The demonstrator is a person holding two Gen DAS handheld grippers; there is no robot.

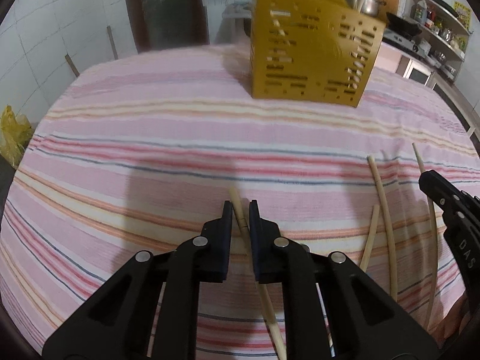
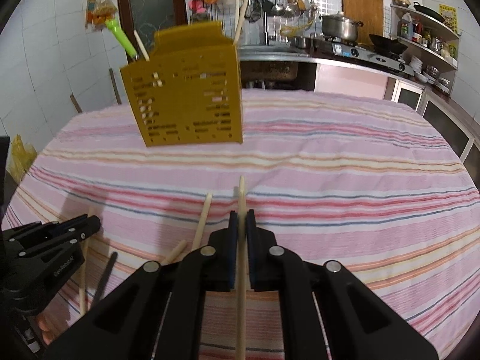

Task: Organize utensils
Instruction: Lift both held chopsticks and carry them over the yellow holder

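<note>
Left gripper: the left gripper (image 1: pixel 240 205) sits low in the left wrist view, its black jaws clamped on a pale wooden chopstick (image 1: pixel 238 210) whose tip pokes out just above the pads.
Right gripper: the right gripper (image 2: pixel 241 217) is pinched tight on a second chopstick (image 2: pixel 241 198), which runs straight up the lower centre of the right wrist view.
Loose chopsticks: three more (image 1: pixel 382 210) lie on the striped cloth at the lower right of the left wrist view, slim, light tan and slightly bowed.
Holder: one mustard-yellow slotted utensil holder (image 2: pixel 186 90) stands upright at the upper left of the right wrist view, with a green handle and chopsticks inside.
Surface: a pink striped tablecloth (image 1: pixel 150 150) covers the table.
</note>
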